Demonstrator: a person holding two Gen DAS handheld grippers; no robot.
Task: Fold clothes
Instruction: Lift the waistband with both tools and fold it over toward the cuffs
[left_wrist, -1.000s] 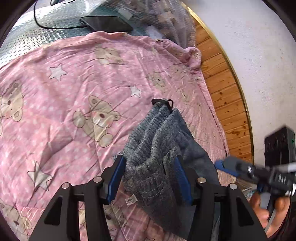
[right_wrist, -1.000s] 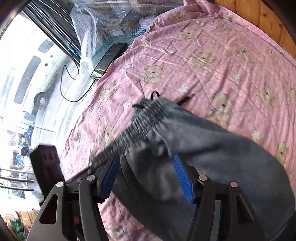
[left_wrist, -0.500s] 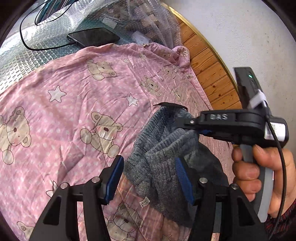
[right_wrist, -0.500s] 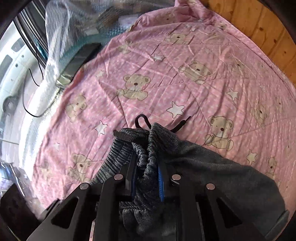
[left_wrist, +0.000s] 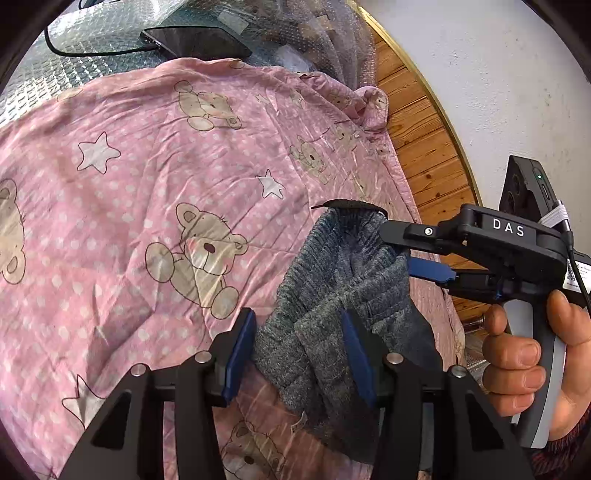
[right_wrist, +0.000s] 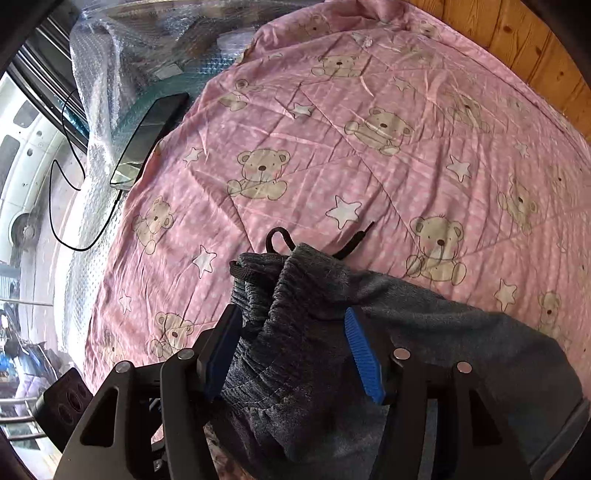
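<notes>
Grey knitted trousers (left_wrist: 343, 280) with a black drawstring (right_wrist: 277, 236) lie bunched on a pink quilt (left_wrist: 147, 184) printed with bears and stars. My left gripper (left_wrist: 297, 350) is open, with the ribbed waistband lying between its blue pads. A hand (left_wrist: 517, 354) holds my right gripper (left_wrist: 397, 245), which comes in from the right with its tips at the top of the waistband. In the right wrist view my right gripper (right_wrist: 291, 350) stands open, and the trousers (right_wrist: 443, 332) lie loosely bunched between its fingers and spread to the lower right.
A dark flat device (left_wrist: 195, 40) with a black cable (left_wrist: 74, 51) rests on bubble wrap beyond the quilt's far edge. Wooden boards (left_wrist: 424, 147) and a white wall (left_wrist: 498, 74) border the quilt on the right. The quilt (right_wrist: 369, 166) stretches wide ahead.
My right gripper, shut on the waistband half a second ago, has opened and the fabric now sits loose between its fingers. The left gripper stayed open around the waistband.
</notes>
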